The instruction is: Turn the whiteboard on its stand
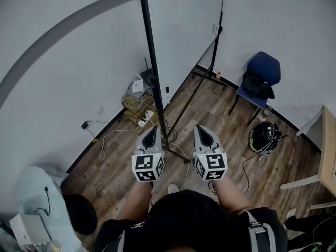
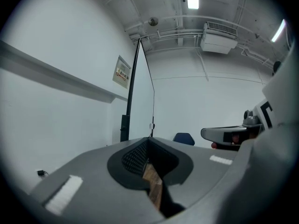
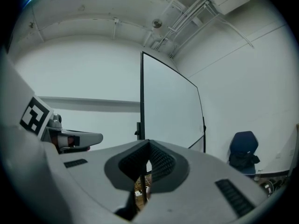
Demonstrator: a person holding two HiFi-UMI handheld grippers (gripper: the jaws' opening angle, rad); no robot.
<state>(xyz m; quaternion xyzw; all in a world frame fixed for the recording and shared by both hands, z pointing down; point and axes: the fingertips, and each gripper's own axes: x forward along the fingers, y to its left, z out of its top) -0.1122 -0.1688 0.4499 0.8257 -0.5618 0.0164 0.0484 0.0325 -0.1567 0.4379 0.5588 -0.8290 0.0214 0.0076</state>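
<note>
The whiteboard [image 1: 184,30] stands on its black-framed stand, and the head view looks down along its near black upright [image 1: 149,51]. The stand's foot bar [image 1: 176,151] runs across the wooden floor between my two grippers. My left gripper [image 1: 151,132] hangs just left of the upright, jaws shut, nothing in them. My right gripper [image 1: 202,132] is just right of it, also shut and empty. In the right gripper view the white board face [image 3: 170,111] rises ahead of the jaws. The left gripper view shows the whiteboard [image 2: 142,97] nearly edge-on.
A blue chair [image 1: 260,75] with a dark bag stands at the back right, with a black helmet [image 1: 264,136] on the floor beside it. Cables and a power strip [image 1: 140,109] lie by the wall. A light wooden table [image 1: 328,151] is at the right. A person [image 1: 47,206] sits at lower left.
</note>
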